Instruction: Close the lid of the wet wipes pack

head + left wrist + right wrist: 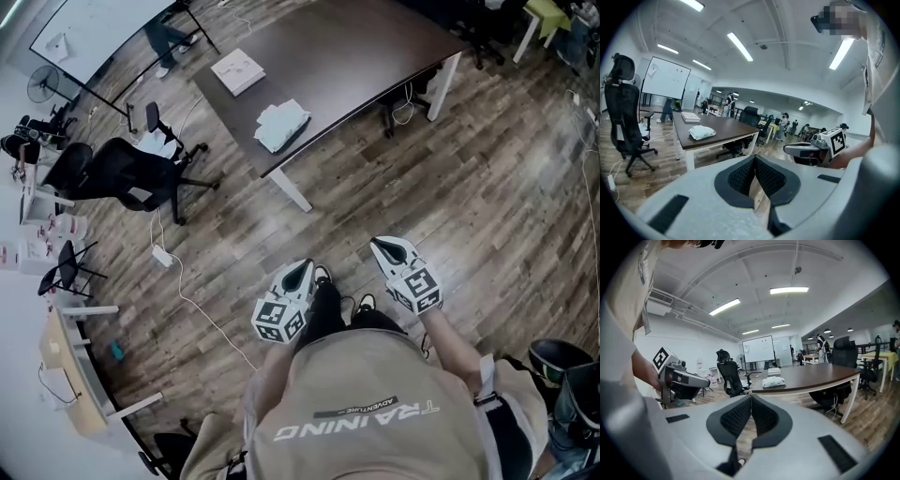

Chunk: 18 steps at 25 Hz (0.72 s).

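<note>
The wet wipes pack [281,125] is a pale soft packet lying on the dark brown table [375,66], near its front left edge. It also shows far off in the left gripper view, wipes pack [702,133], and in the right gripper view, wipes pack [774,382]. Both grippers hang in front of my body, well short of the table. My left gripper [302,270] is shut with nothing in it, jaw tips touching. My right gripper [380,245] is shut and empty too. I cannot make out the lid from this distance.
A white box [237,71] lies further back on the table. A black office chair [127,173] stands left of the table, with a power strip and cable [163,256] on the wood floor. A whiteboard [103,28] stands at the back left. People move in the background.
</note>
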{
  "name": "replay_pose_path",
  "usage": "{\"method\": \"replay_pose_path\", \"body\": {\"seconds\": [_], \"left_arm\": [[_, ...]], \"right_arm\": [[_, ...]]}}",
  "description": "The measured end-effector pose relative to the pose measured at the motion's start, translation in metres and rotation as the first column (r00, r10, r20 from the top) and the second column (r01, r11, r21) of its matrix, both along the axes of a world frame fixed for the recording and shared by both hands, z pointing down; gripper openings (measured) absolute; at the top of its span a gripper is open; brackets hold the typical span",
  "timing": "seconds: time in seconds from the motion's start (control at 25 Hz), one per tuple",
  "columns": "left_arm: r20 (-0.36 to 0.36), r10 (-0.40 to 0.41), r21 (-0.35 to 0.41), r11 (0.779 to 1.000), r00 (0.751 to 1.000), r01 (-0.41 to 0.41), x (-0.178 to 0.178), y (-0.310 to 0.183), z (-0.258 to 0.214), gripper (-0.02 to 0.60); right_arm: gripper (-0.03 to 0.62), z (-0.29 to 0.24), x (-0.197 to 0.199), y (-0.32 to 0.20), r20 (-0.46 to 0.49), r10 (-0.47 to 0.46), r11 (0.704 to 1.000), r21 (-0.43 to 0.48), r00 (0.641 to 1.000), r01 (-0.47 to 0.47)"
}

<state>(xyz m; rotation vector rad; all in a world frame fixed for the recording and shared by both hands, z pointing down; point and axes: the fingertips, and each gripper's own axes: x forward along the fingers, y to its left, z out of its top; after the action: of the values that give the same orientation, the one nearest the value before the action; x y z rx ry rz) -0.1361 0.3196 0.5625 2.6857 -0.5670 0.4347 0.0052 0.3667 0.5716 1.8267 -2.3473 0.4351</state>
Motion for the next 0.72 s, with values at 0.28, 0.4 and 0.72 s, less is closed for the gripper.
{"method": "replay_pose_path", "body": {"seconds": [0.28, 0.4, 0.72], "left_arm": [[-0.023, 0.032, -0.018, 0.999, 0.999, -0.032, 0.016, -0.05, 0.009, 0.009], [-0.063, 0.046, -0.004, 0.999, 0.997, -0.046, 0.03, -0.08, 0.001, 0.009], [-0.112, 0.112, 0.096, 0.99, 0.987, -0.101, 0.058, -0.152, -0.022, 0.009]], "right_arm": [[0.014, 0.009, 0.004, -0.035, 0.002, 0.035, 0.999, -0.035, 0.999, -0.035], [0.014, -0.002, 0.009, -0.054, -0.007, 0.058, 0.998, -0.037, 0.998, -0.059], [0.014, -0.03, 0.009, -0.141, -0.044, 0.027, 1.0, -0.013, 0.999, -0.028]]}}
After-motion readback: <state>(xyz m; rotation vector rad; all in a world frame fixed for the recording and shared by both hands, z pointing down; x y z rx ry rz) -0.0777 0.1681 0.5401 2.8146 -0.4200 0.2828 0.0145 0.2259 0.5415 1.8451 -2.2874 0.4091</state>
